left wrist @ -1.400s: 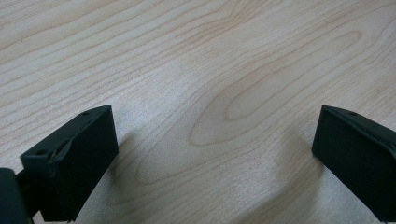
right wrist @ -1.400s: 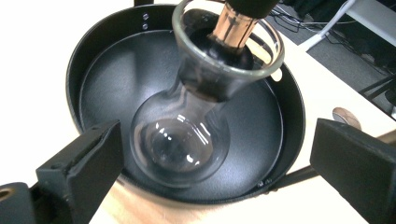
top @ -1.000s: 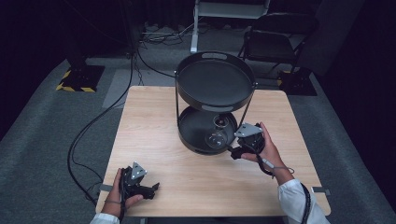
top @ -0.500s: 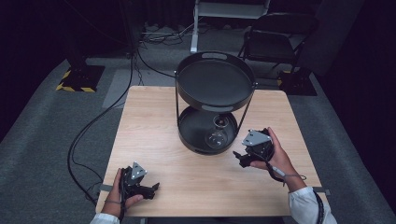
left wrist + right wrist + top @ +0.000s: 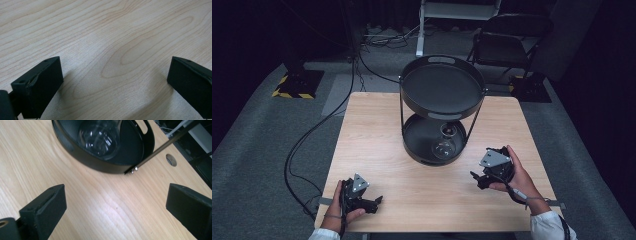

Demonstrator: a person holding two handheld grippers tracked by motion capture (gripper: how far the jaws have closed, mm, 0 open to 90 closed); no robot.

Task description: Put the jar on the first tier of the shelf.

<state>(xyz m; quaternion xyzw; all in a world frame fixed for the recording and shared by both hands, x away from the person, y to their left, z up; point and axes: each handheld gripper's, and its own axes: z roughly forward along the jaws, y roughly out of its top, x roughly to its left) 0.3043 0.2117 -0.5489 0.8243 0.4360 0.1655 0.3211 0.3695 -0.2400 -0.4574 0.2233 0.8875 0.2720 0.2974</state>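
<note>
A black two-tier round tray stand (image 5: pixel 442 65) stands at the back middle of the wooden table (image 5: pixel 377 130). A clear wine glass (image 5: pixel 445 145) lies on its side in the lower tray (image 5: pixel 100 162); in the right gripper view the glass (image 5: pixel 98 136) sits just beyond the rim. My right gripper (image 5: pixel 478 179) is open, low over the table to the right of the stand, nothing between its jaws. My left gripper (image 5: pixel 374 202) rests open near the front left edge, over bare wood (image 5: pixel 112 62).
A black chair (image 5: pixel 507 42) and a white frame stand behind the table. Cables run over the grey floor at the left. A round hole (image 5: pixel 171 160) pierces the tabletop past the stand's leg (image 5: pixel 162 147).
My right gripper has drawn back from the lower tray toward the front right of the table. The left gripper has stayed put.
</note>
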